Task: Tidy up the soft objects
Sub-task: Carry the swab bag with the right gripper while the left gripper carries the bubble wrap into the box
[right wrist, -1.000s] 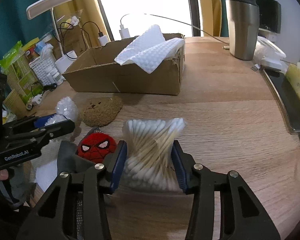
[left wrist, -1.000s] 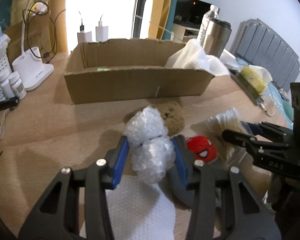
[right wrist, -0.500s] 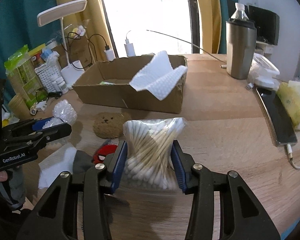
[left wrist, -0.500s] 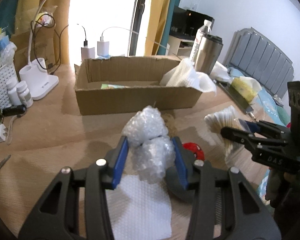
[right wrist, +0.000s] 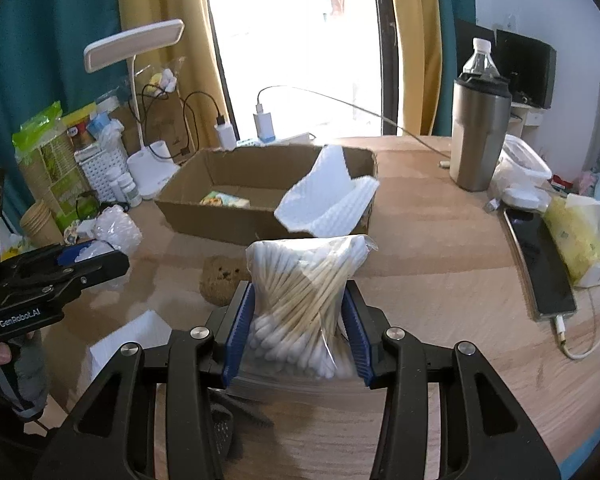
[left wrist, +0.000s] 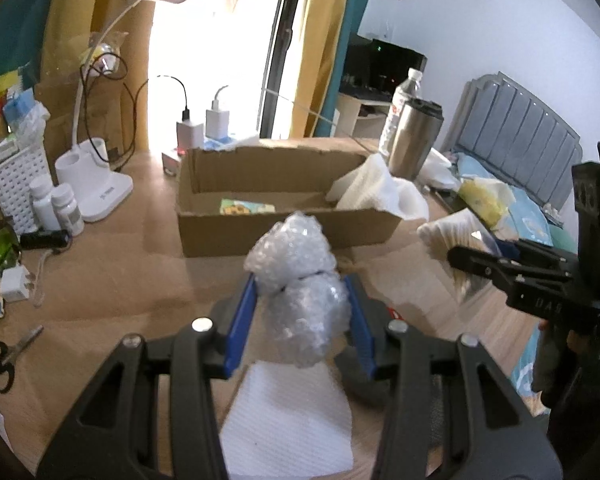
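Observation:
My left gripper (left wrist: 300, 312) is shut on a wad of bubble wrap (left wrist: 296, 276) and holds it above the table, short of the open cardboard box (left wrist: 284, 228). My right gripper (right wrist: 298, 320) is shut on a clear bag of cotton swabs (right wrist: 304, 284), also lifted, in front of the same box (right wrist: 220, 220). A white foam sheet (right wrist: 324, 200) hangs over the box's right end, and a small colourful packet (right wrist: 224, 200) lies inside. A brown sponge (right wrist: 220, 280) and a white foam sheet (left wrist: 288, 420) lie on the table below.
A steel tumbler (right wrist: 480, 136) and water bottle (right wrist: 478, 56) stand at the back right. A phone (right wrist: 540, 260) on its cable and a yellow tissue pack (right wrist: 580, 236) lie right. A desk lamp base (left wrist: 96, 184), pill bottles (left wrist: 56, 208) and scissors (left wrist: 8, 356) are left.
Both grippers have risen with their loads, so the table and box look lower and farther. The red Spider-Man plush and grey cloth have dropped almost out of sight beneath the fingers.

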